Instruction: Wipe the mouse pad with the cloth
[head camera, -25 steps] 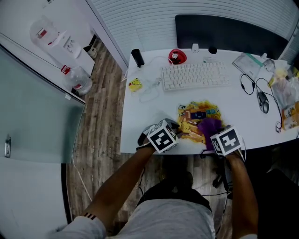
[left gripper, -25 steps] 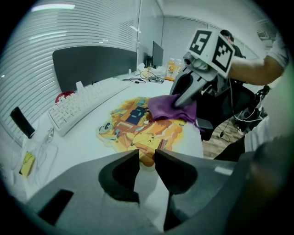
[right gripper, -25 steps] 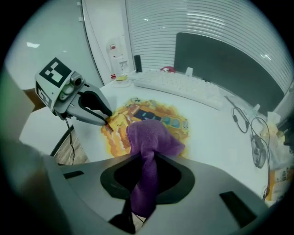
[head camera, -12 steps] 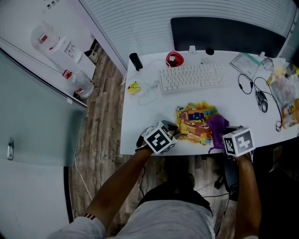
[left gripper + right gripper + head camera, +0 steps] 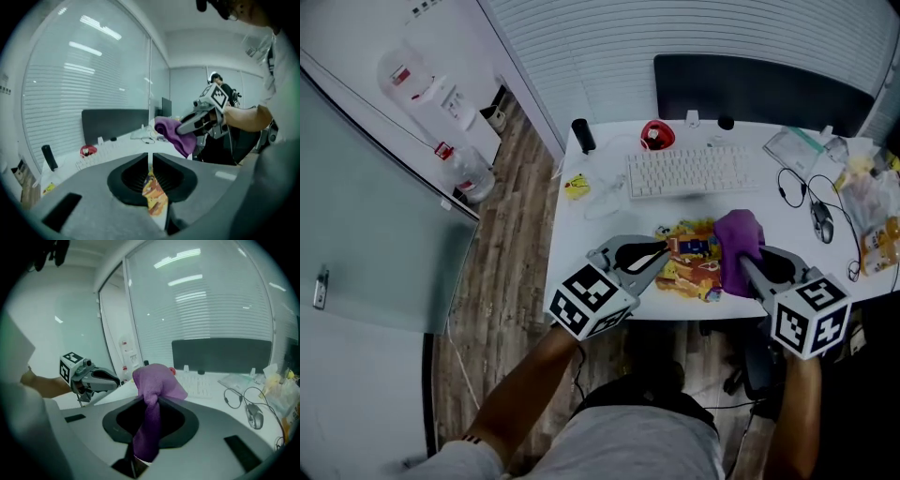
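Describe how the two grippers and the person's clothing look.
The left gripper and right gripper match: smooth grey bodies, two tapering jaws lined with black ribbed pads, and a white cube with black square markers on each. The left one's jaws are closing, with the mouse pad between them. The person wears a grey top; forearms are bare.

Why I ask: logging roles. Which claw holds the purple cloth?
The right claw, shut on the purple cloth; the left claw is closing its jaws on the mouse pad.
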